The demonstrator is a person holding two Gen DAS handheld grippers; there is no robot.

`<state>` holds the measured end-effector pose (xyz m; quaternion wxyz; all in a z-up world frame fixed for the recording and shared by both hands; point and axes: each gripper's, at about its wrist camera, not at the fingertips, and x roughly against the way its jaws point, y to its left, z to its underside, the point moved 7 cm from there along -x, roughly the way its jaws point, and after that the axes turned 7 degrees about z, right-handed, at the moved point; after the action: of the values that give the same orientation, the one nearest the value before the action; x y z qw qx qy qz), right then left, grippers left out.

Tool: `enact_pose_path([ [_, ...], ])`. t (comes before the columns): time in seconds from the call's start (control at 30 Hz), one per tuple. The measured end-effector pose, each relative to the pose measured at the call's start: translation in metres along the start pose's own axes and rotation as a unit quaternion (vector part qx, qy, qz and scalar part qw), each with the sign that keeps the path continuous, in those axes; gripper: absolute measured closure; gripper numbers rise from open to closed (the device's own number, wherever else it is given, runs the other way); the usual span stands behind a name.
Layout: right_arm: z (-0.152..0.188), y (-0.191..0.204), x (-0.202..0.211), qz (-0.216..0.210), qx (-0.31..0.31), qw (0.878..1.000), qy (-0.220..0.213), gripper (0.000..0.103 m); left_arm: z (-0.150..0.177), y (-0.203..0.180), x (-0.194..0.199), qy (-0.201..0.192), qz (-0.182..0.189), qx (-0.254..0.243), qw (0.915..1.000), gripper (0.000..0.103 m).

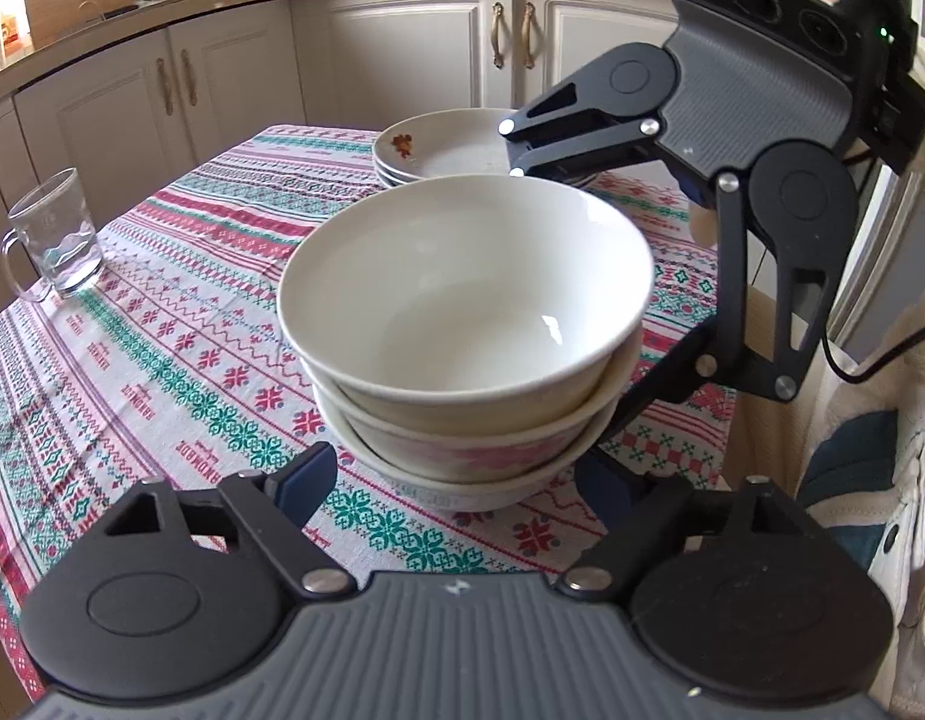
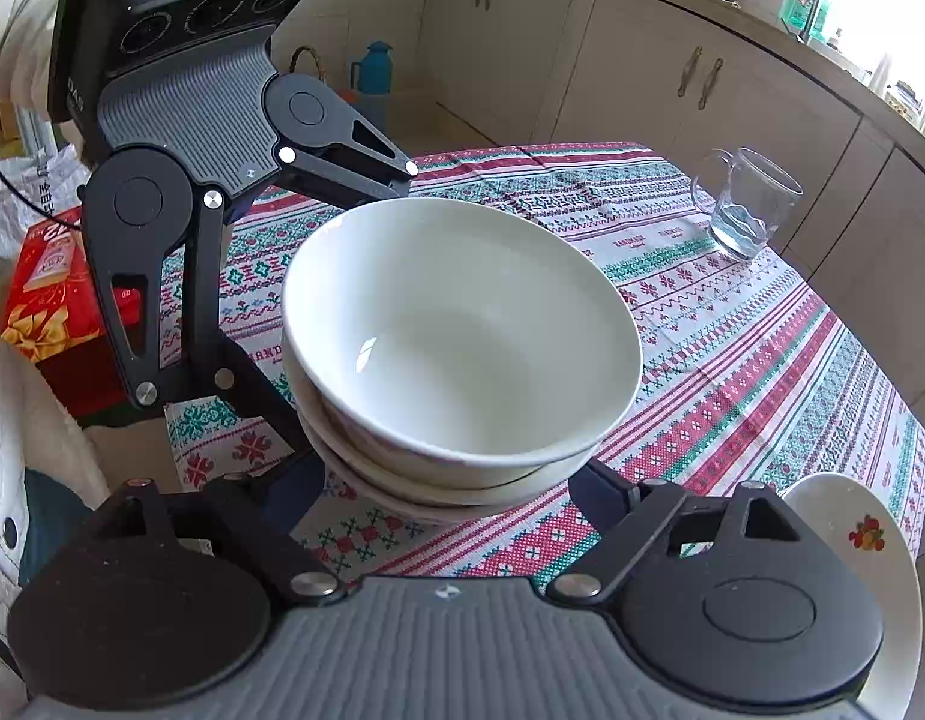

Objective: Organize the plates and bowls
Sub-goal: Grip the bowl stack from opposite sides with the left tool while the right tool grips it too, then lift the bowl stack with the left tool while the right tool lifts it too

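A stack of three white bowls [image 1: 462, 324] stands on the patterned tablecloth [image 1: 162, 324]; the lower ones carry a pink pattern. It fills the middle of the right wrist view too [image 2: 462, 336]. My left gripper [image 1: 456, 480] is open, its fingers on either side of the stack's base. My right gripper [image 2: 456, 492] is open and flanks the stack from the opposite side; it shows in the left wrist view [image 1: 588, 300] at the right. A stack of white plates [image 1: 444, 150] with a fruit motif sits behind the bowls, and shows at the lower right of the right wrist view [image 2: 858, 540].
A glass mug [image 1: 57, 237] with a little water stands near the table's left edge, also in the right wrist view [image 2: 744, 204]. Cream kitchen cabinets [image 1: 402, 48] stand behind the table. A red box [image 2: 48, 294] and bags lie beside the table.
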<state>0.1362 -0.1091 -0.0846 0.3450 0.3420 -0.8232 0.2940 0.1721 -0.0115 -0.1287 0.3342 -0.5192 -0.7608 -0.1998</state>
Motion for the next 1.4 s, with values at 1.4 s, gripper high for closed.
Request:
enact_pose_path([
  [1.4, -0.006, -0.011, -0.016, -0.072, 0.003, 0.997, 0.026, 0.013, -0.004, 0.015, -0.005, 0.008, 0.088, -0.035, 0.9955, 0.019],
])
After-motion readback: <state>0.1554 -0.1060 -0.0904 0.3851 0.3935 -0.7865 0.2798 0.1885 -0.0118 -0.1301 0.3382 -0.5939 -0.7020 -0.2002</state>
